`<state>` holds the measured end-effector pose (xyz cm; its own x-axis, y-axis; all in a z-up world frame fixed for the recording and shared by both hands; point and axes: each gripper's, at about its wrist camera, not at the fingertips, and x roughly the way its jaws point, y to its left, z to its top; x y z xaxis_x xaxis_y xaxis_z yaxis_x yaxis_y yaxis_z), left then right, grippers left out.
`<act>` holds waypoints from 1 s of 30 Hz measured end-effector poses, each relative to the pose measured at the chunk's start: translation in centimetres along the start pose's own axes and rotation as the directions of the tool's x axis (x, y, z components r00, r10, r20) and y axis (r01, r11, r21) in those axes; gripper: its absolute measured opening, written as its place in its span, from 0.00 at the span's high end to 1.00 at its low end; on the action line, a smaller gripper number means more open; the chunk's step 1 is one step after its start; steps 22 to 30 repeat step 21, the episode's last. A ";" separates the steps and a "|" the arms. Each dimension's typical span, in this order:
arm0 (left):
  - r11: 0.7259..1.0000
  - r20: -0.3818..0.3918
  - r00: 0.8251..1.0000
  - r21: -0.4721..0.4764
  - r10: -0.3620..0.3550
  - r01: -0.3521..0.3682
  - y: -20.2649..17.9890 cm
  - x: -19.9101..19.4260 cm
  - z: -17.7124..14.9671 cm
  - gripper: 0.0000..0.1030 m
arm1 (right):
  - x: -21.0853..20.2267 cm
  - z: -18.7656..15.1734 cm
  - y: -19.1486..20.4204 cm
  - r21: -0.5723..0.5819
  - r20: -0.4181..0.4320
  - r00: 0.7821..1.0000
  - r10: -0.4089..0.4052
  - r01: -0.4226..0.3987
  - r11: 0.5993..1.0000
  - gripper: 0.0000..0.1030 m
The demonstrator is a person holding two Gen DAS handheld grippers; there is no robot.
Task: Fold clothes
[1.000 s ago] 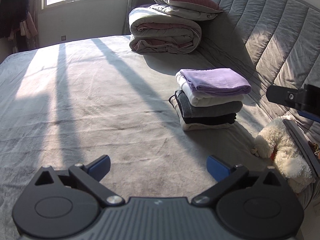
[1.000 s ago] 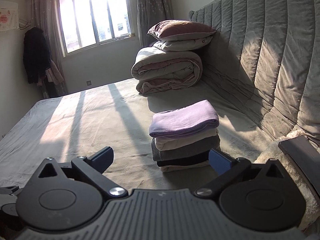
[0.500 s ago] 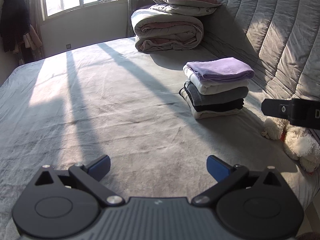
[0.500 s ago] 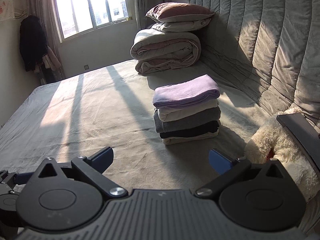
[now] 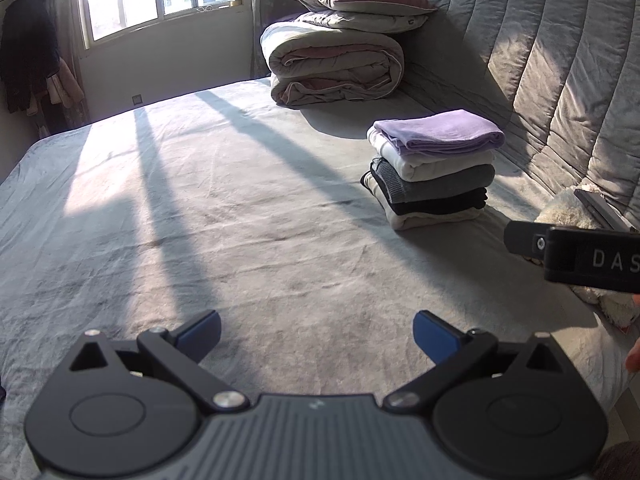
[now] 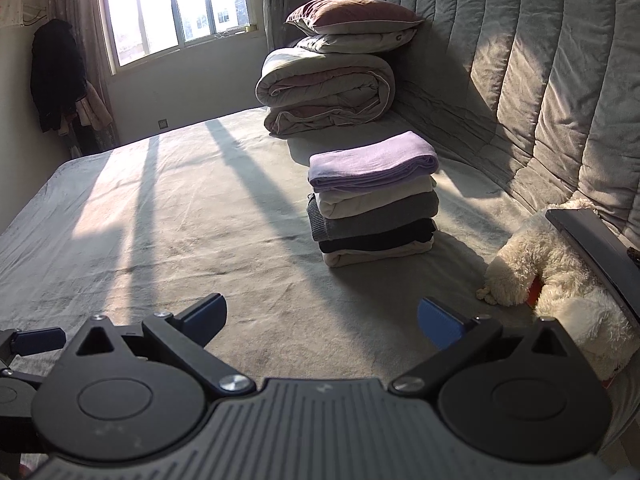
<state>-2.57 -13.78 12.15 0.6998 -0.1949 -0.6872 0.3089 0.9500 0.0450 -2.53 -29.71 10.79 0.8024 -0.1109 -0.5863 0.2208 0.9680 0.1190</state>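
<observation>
Right wrist: folded stack [image 6: 374, 204] beyond empty, parted jaws

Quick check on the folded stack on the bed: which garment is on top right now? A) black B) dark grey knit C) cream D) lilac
D: the lilac garment lies on top of the folded stack, with cream, grey and black layers beneath it.

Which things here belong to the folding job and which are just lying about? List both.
Job:
clothes stack
left hand-held gripper, open, empty
right hand-held gripper, open, empty
bed

Lying about:
quilt
pillows
plush toy
hanging coat
</observation>
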 end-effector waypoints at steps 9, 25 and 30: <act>1.000 -0.019 1.000 -0.011 -0.001 0.000 1.7 0.8 -0.8 0.01 | 1.4 -1.0 2.2 -0.024 -0.047 0.999 0.001 -0.002 1.000 0.00; 1.000 -0.044 0.999 -0.016 -0.012 0.012 3.3 3.1 -1.4 0.01 | 3.6 -1.5 3.6 -0.033 -0.081 0.997 -0.005 0.003 0.999 0.00; 1.000 -0.044 0.999 -0.016 -0.012 0.012 3.3 3.1 -1.4 0.01 | 3.6 -1.5 3.6 -0.033 -0.081 0.997 -0.005 0.003 0.999 0.00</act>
